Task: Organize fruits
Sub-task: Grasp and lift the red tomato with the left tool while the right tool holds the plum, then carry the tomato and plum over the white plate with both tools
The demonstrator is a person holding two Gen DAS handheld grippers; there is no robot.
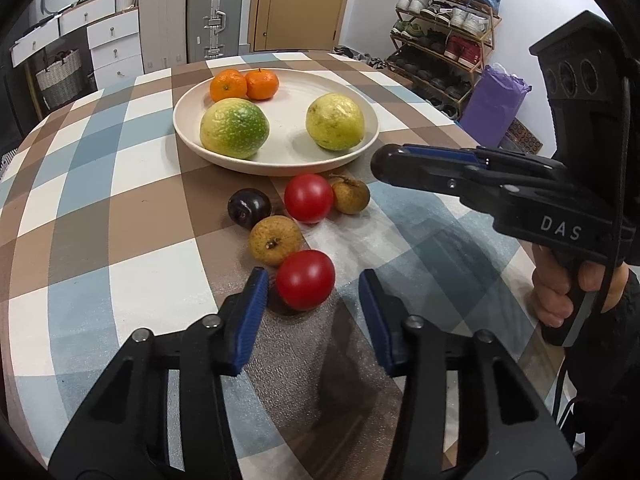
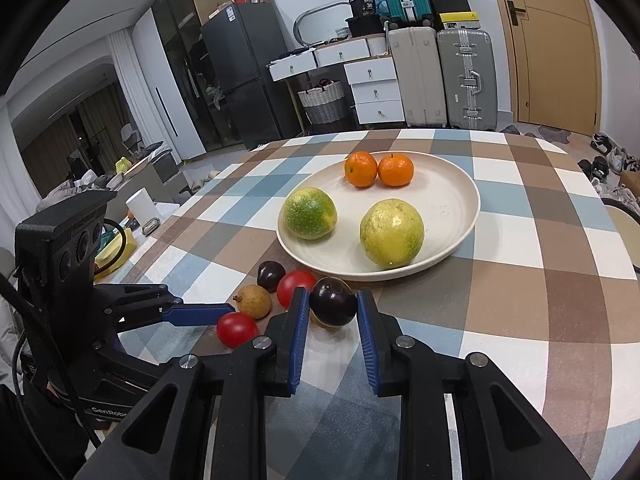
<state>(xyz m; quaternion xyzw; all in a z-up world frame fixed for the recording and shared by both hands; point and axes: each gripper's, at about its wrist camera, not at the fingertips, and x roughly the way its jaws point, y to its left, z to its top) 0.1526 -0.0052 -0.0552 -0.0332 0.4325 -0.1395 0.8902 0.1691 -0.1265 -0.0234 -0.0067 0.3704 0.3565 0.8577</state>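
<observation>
Checked brown-and-blue cloth covers your bench, where your left gripper (image 1: 312,300) has its jaws released around the nearest round red fruit (image 1: 305,280), dead ahead between them, while your right gripper (image 2: 333,320) clenches a dark purple plum (image 2: 333,301) just short of the cream plate (image 2: 460,200).

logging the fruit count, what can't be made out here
Right wrist view: a brownish fruit is mostly hidden behind the dark plum between the right fingers.
Left wrist view: that plum blends into the dark finger tips, seen side-on.
</observation>
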